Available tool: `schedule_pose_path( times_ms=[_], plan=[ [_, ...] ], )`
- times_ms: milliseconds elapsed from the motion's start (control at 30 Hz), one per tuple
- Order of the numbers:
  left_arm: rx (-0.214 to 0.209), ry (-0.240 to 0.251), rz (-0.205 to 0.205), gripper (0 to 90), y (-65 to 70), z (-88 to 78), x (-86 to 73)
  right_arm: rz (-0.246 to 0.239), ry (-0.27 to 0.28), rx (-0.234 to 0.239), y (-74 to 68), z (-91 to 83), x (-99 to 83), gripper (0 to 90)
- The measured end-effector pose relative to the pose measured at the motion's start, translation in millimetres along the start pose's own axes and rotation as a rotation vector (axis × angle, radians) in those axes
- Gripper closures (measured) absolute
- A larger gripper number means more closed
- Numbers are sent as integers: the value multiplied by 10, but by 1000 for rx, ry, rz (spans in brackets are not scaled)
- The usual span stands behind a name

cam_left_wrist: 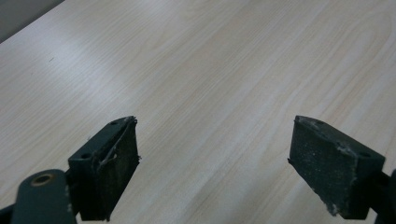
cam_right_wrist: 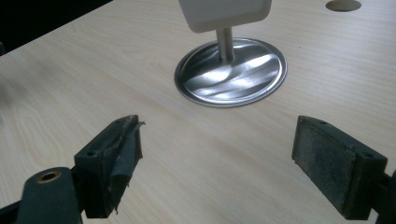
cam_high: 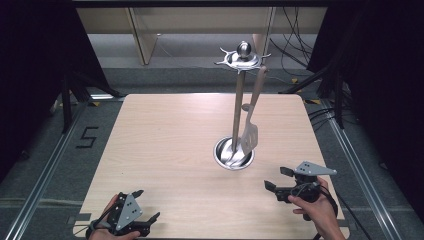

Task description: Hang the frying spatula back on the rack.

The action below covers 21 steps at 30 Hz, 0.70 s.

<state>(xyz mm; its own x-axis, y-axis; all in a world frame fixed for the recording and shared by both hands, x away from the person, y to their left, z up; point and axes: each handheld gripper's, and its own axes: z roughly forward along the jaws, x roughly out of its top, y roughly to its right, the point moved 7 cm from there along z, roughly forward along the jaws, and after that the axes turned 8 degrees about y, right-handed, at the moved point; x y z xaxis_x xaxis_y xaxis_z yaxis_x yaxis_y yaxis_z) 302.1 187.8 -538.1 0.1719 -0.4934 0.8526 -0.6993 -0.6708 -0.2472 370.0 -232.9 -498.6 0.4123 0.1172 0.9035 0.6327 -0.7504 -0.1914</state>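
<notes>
Jaws of both grippers spread wide, bare table (cam_high: 165,140) between, utensil stand (cam_high: 239,100) mid-table.

Each hand-held black two-jaw left gripper (cam_high: 145,206) and black two-jaw right gripper (cam_high: 278,178) carries a grey three-cornered plate dotted with small holes on top, and a dark cable trails from each back toward the person's hands. In the gripper views the jaws are blocky black bars with screw holes in their outer faces. Their inner faces carry dusty, rough dark pads (cam_right_wrist: 322,158), the tape on one frayed and peeling at its edge, and a brass-ringed hole sits at the base.
</notes>
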Motion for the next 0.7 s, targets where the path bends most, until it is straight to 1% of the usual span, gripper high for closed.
schedule_pose_path(
  times_ms=[33,67,100,133,167,200,233,267,300,333,367,400,433,467,500,533,567,600,633,667,700],
  plan=[
    [4,12,-14,150,5,11,7,25,-16,13,-33,-13,-21,168],
    [4,12,-14,150,5,11,7,25,-16,13,-33,-13,-21,168],
    [4,7,-12,150,3,9,5,9,-13,8,-18,-8,-25,168],
    [0,3,0,150,-2,7,1,-9,-9,3,-8,-11,-29,169],
    [2,-1,1,150,-1,1,-1,23,-11,15,-46,-12,-41,169],
    [2,0,3,150,-4,0,2,-6,-3,14,-24,-2,-44,169],
    [-3,2,-12,150,4,1,6,-16,-14,7,-24,-20,-55,169],
    [-10,9,-24,150,17,6,11,19,-26,10,-61,-46,-76,170],
    [-10,10,-23,150,17,5,11,15,-21,11,-61,-48,-81,173],
    [-13,-3,-7,150,7,-8,4,15,-21,11,-61,-48,-81,173],
    [-10,8,-19,150,13,1,10,22,-12,14,-68,-42,-91,175],
    [-10,9,-22,150,14,5,11,-2,-20,10,-46,-60,-108,175],
    [-8,8,-19,150,13,5,10,5,-17,6,-52,-63,-124,175],
    [-4,-9,5,150,-4,-6,1,1,-12,10,-45,-60,-133,175],
    [-9,-9,3,150,6,-7,2,9,-14,2,-47,-73,-142,175],
    [-13,-14,10,150,5,-7,-1,17,-3,5,-60,-77,-152,175],
    [-9,-4,3,150,8,-7,8,29,-7,13,-71,-98,-160,175],
    [-13,3,-9,150,16,3,9,25,-17,-3,-65,-109,-180,175],
    [-7,-9,7,150,0,-6,3,14,-5,1,-60,-114,-182,176],
    [-8,-8,4,150,2,-6,2,17,-19,-12,-61,-131,-200,176],
    [-10,-14,8,150,-1,-8,-2,36,-20,-18,-76,-133,-218,176]
  ],
)
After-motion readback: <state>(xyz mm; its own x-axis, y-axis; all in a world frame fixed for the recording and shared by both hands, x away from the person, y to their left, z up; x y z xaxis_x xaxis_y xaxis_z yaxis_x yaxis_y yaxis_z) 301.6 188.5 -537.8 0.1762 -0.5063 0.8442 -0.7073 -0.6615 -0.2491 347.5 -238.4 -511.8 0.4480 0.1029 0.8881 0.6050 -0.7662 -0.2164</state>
